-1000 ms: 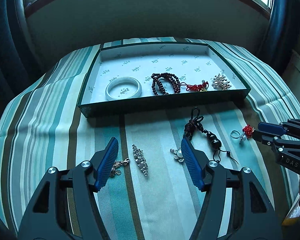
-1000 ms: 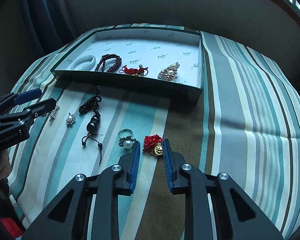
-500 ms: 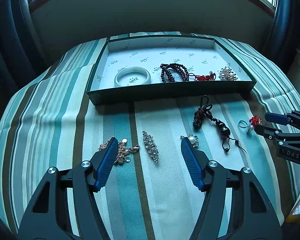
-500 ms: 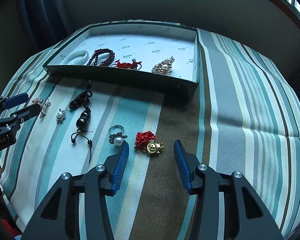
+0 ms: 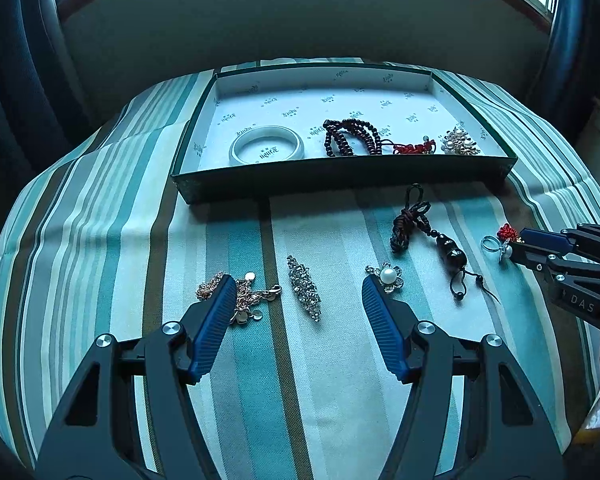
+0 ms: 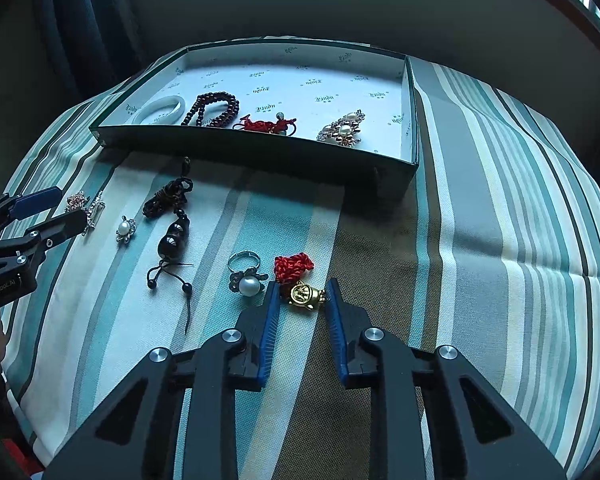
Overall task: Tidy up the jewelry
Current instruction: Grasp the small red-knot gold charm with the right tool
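A dark green tray (image 5: 340, 186) (image 6: 260, 152) holds a white bangle (image 5: 266, 148), dark red beads (image 5: 350, 136), a red knot charm (image 5: 414, 147) and a pearl brooch (image 5: 460, 145). On the striped cloth lie a rose-gold chain (image 5: 248, 294), a crystal clip (image 5: 304, 286), a pearl flower pin (image 5: 388, 276), a black cord pendant (image 5: 448, 252), a pearl ring (image 6: 246, 274) and a red knot with gold charm (image 6: 300, 280). My left gripper (image 5: 298, 286) is open around the crystal clip. My right gripper (image 6: 302, 286) is partly closed with the gold charm between its fingers, not clamped.
The cloth-covered table drops off at its edges. A dark wall and window sill stand behind the tray. My right gripper also shows at the right edge of the left wrist view (image 5: 518, 244), and my left gripper shows at the left edge of the right wrist view (image 6: 70, 210).
My right gripper opened wide, then narrowed again around the gold charm while moving forward. My left gripper pulled back and stayed open; the jewelry on the cloth has not moved.
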`<state>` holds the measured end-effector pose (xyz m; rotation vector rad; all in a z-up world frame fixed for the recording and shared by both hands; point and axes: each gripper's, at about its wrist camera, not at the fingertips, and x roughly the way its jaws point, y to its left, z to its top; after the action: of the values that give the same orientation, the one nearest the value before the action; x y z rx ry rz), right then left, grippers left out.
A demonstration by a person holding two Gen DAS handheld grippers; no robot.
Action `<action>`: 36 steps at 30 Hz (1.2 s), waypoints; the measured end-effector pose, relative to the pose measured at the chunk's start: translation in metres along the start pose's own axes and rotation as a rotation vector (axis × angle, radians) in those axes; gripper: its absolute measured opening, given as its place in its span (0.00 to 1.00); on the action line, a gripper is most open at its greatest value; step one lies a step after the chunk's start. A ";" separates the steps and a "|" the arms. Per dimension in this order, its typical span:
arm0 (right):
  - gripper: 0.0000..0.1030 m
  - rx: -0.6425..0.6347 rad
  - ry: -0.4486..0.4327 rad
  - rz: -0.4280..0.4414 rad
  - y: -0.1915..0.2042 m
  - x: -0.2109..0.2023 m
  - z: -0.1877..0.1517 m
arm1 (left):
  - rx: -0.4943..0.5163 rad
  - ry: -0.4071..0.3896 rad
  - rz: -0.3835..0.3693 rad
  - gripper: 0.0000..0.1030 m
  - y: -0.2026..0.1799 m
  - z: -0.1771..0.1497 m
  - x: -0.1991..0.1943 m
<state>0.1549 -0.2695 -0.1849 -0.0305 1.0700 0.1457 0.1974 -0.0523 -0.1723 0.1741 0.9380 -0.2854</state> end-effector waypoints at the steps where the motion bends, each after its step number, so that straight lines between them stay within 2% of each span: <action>1: 0.21 0.000 -0.003 -0.001 0.000 -0.001 0.000 | 0.000 0.001 0.000 0.63 0.000 0.000 0.000; 3: 0.16 0.002 -0.007 0.000 -0.002 -0.003 0.001 | -0.001 0.003 0.000 0.63 0.001 -0.001 0.000; 4: 0.04 0.000 -0.007 0.004 -0.003 -0.004 0.001 | -0.003 0.005 0.001 0.63 0.001 -0.001 0.001; 11: 0.04 0.006 0.000 0.003 -0.008 -0.002 0.001 | 0.006 0.003 -0.003 0.63 -0.003 0.000 0.000; 15: 0.04 0.015 0.012 0.046 -0.009 -0.001 0.002 | 0.007 0.004 -0.005 0.63 -0.004 0.001 0.000; 22: 0.06 0.004 0.015 0.051 -0.007 0.003 0.006 | 0.007 0.006 -0.005 0.63 -0.005 0.000 0.001; 23: 0.07 0.001 0.016 0.051 -0.006 0.004 0.007 | 0.005 0.006 -0.005 0.63 -0.006 0.000 0.001; 25: 0.21 -0.003 0.014 0.053 -0.003 0.005 0.008 | 0.004 0.007 -0.005 0.63 -0.005 0.000 0.001; 26: 0.35 -0.007 0.009 0.048 -0.003 0.005 0.010 | 0.004 0.007 -0.005 0.63 -0.005 0.000 0.001; 27: 0.43 -0.012 0.003 0.045 -0.002 0.004 0.011 | 0.004 0.007 -0.005 0.63 -0.005 0.000 0.002; 36: 0.43 -0.038 -0.004 0.053 0.000 0.011 0.023 | 0.002 0.010 -0.008 0.63 -0.004 0.001 0.004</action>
<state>0.1800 -0.2657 -0.1839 -0.0355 1.0642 0.2138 0.1990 -0.0569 -0.1748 0.1735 0.9487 -0.2928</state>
